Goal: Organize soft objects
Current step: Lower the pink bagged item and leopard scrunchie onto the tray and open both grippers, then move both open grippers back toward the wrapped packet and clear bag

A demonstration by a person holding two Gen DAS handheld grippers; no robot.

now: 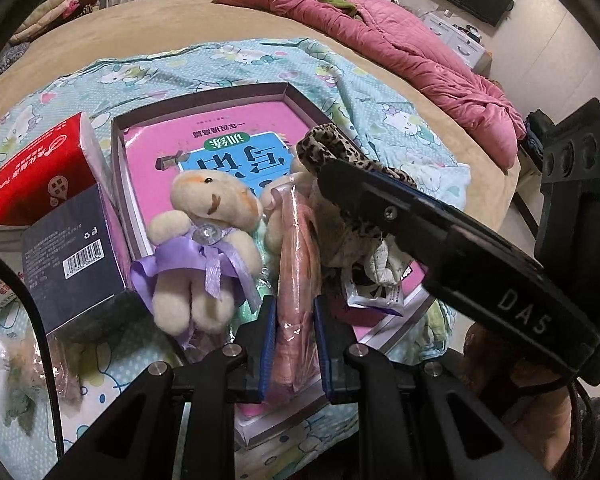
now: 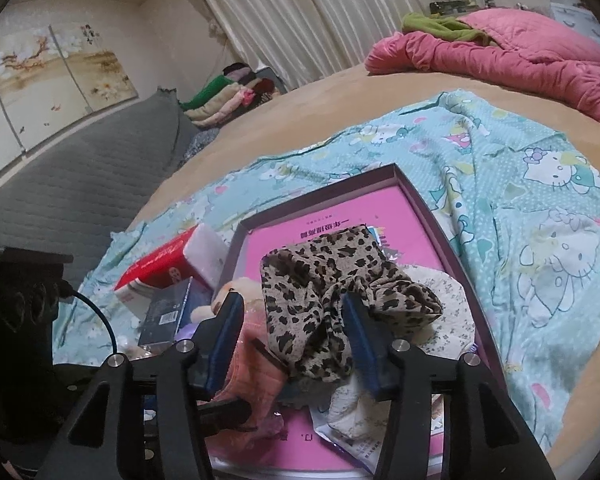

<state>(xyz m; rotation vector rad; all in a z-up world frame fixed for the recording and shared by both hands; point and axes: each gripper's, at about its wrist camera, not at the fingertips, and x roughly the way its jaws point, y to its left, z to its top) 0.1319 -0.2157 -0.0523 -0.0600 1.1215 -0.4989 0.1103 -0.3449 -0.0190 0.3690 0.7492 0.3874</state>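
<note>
Right gripper (image 2: 294, 336) straddles the bunched leopard-print fabric scrunchie (image 2: 340, 284): jaws apart, cloth sitting between the blue pads (image 2: 358, 332) but not visibly pinched on either side. My read is it's released or about to be. The scrunchie lies dead ahead of that gripper, heaped on top of a pale floral cloth (image 2: 444, 300), both inside the shallow purple-walled cardboard box (image 2: 420, 196) with the pink workbook (image 2: 332, 216) as its floor. No clear long axis, it's a crumpled ring, widest across the jaw line.

Left gripper (image 1: 295, 344) is clamped on a salmon-pink soft item in a clear plastic wrapper (image 1: 298, 248); its long axis runs straight along the fingers, away from the camera, far end reaching the box. It sits just left of the scrunchie and right of the cream plush bear with a lilac ribbon bow (image 1: 200, 240).

The right gripper is the nearer one to the scrunchie (the left one is occupied anyway). Box sits on the teal cartoon-cat bedsheet (image 2: 540, 208) on the bed.
</note>
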